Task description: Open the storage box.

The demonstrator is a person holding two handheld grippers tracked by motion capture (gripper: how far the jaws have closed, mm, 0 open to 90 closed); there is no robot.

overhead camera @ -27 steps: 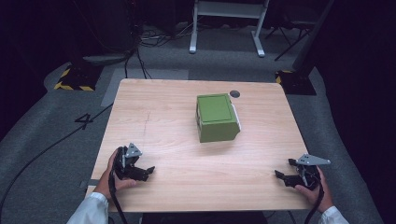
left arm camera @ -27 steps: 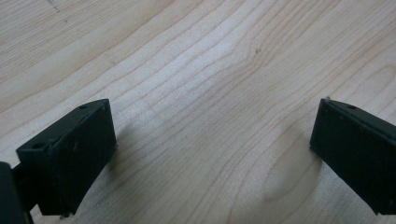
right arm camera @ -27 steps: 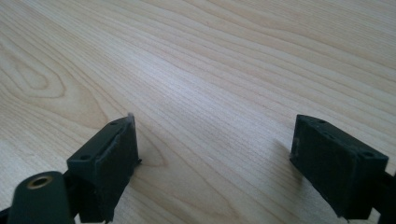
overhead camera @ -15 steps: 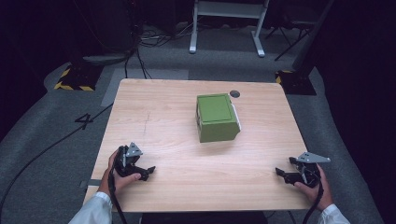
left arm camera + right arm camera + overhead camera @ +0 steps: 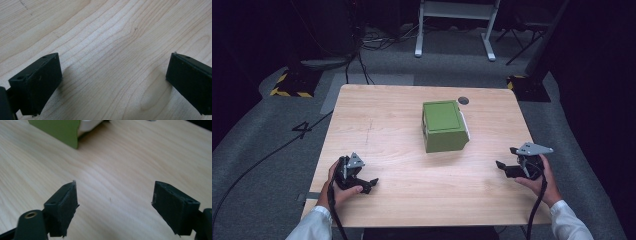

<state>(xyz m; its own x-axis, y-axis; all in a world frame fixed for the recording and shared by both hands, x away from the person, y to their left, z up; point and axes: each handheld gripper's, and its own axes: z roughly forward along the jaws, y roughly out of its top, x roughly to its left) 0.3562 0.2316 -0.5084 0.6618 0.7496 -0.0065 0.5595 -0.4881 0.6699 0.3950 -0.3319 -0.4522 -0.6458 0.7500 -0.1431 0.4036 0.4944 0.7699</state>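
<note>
Two grippers rest low on the table (image 5: 382, 125), one near each front corner: the left gripper (image 5: 368, 184) and the right gripper (image 5: 504, 167), both with jaws spread wide and nothing between them. Between them, toward the far edge, sits a green box (image 5: 443, 126), lid closed, with a white part on its right side.

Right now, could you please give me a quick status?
Left gripper and right gripper open, empty, low over table. Green box untouched, mid-table. Path clear.
</note>
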